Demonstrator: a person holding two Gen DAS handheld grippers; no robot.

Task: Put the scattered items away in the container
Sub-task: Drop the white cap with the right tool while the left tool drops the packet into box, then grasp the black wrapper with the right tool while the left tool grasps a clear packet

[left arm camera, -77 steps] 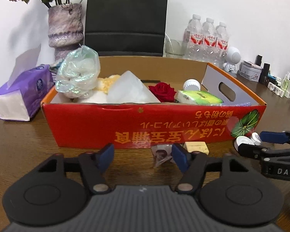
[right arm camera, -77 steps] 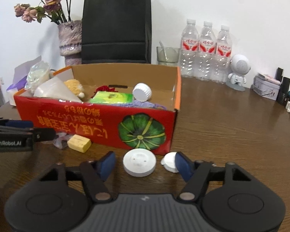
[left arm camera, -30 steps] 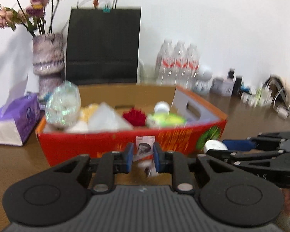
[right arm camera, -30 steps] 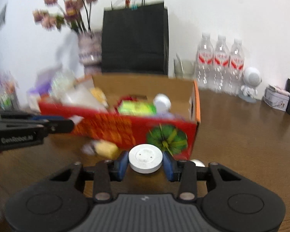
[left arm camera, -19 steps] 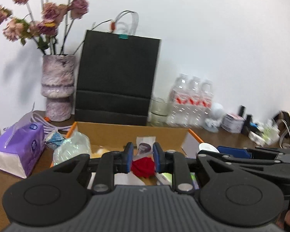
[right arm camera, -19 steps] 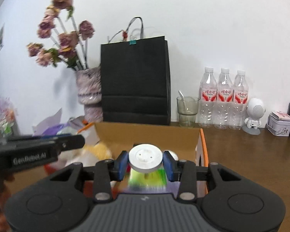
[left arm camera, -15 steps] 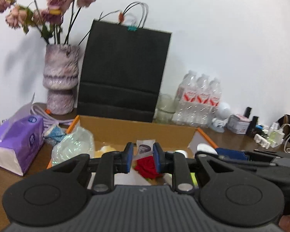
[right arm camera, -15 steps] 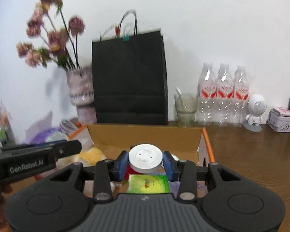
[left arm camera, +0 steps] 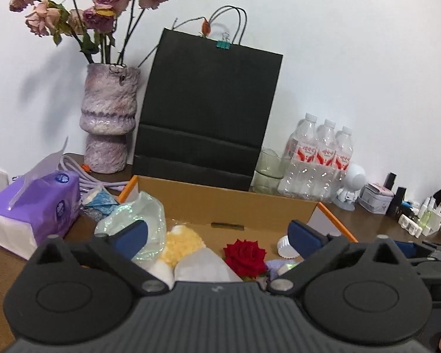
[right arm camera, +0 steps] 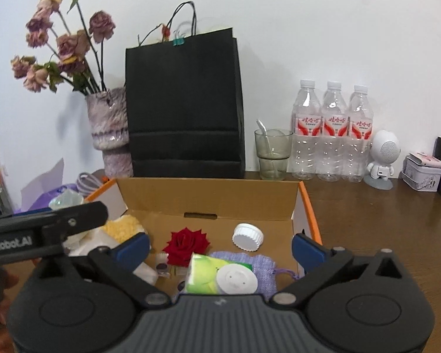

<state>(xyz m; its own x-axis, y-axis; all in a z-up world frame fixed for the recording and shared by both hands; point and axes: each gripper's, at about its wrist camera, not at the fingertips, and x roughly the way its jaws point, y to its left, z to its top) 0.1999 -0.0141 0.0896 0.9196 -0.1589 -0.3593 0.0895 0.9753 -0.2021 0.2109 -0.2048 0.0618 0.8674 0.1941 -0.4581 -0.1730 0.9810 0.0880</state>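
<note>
Your left tool hangs over the cardboard box, jaws just spread wide, nothing between them; the small packet it let go appears to lie beside the red rose. Further right, your right tool has likewise just opened and is empty: the white disc rests below on the green pack, inside the box. Both hover above the rim so drops land inside. Whether anything remains on the desk cannot be told.

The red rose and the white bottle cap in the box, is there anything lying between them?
No. In the right wrist view, only bare cardboard box floor separates the red rose from the white cap.
</note>
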